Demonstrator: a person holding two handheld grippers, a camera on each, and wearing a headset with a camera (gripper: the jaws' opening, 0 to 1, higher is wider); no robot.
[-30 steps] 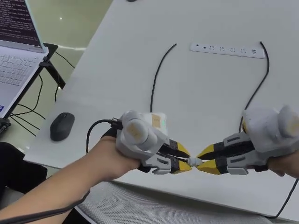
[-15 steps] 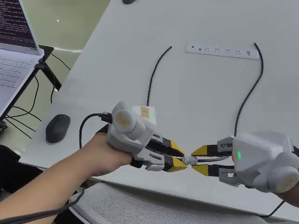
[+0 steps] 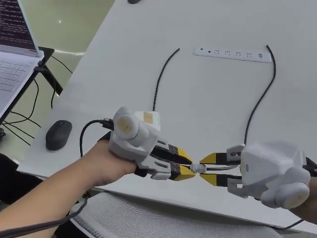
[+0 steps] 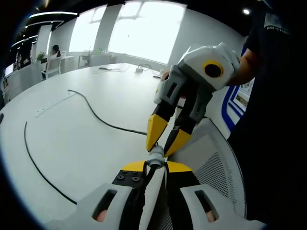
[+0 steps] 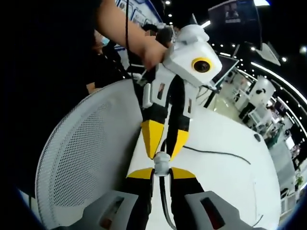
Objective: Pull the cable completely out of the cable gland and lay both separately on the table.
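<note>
A small grey-white cable gland (image 3: pixel 196 168) hangs in the air over the table's near edge, between the two grippers' tips. My left gripper (image 3: pixel 189 167) comes in from the left and is shut on the gland (image 4: pixel 156 156). My right gripper (image 3: pixel 203 169) faces it from the right, its yellow fingers (image 3: pixel 212 159) converging at the gland. The thin black cable (image 5: pixel 166 201) runs back from the gland (image 5: pixel 162 163) between the right jaws, and the right gripper is shut on it. The grippers meet tip to tip in the left gripper view (image 4: pixel 157 165) and the right gripper view (image 5: pixel 162 173).
On the white table (image 3: pixel 208 99) lie a white power strip (image 3: pixel 230 53) with its black cord (image 3: pixel 257 101) and a separate black cable (image 3: pixel 159 84). A mouse (image 3: pixel 58 135) sits at the left edge and a laptop (image 3: pixel 12 44) beyond it. A mesh chair (image 3: pixel 143 218) is below the grippers.
The right gripper has rolled and dropped lower at the right, and both grippers have drifted slightly left in the picture. The gland stays between the tips.
</note>
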